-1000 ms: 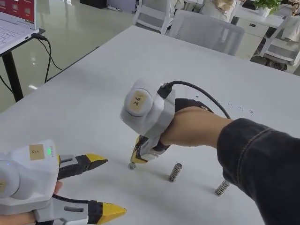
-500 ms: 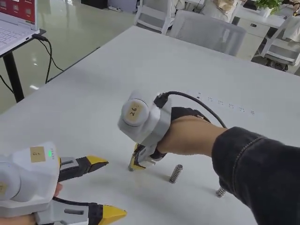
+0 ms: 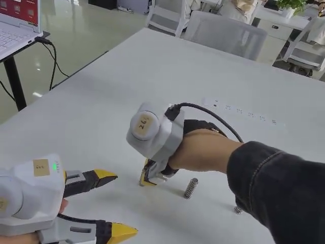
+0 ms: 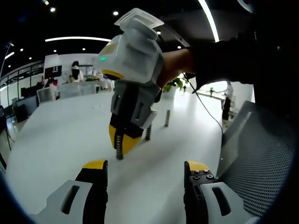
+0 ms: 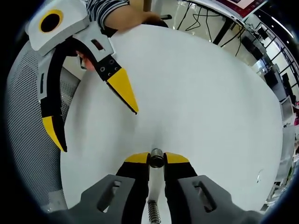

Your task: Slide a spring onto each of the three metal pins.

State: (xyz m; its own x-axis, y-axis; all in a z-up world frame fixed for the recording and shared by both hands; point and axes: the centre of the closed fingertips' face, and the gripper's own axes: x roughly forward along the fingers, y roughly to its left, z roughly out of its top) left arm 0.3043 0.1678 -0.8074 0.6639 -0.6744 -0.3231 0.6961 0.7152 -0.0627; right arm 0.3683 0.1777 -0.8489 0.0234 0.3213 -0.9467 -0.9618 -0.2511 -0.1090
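Observation:
My right gripper points down at the white table, shut on the top of a spring. That spring stands upright on the table under the yellow tips. Two more springs stand upright to its right: the middle spring and the far spring, half hidden by the dark sleeve. In the left gripper view they appear behind the right gripper as the middle spring and the far spring. My left gripper hovers open at the near left, holding nothing, with its tips aimed at the right gripper.
A black cable runs from the right gripper over the hand. A laptop sits on a side stand at far left. Grey chairs line the table's far edge. The table stretches bare behind the grippers.
The right gripper has sunk a little onto its spring and the hand shifted slightly left. The sleeve now hides more of the far spring. The left gripper has stayed put.

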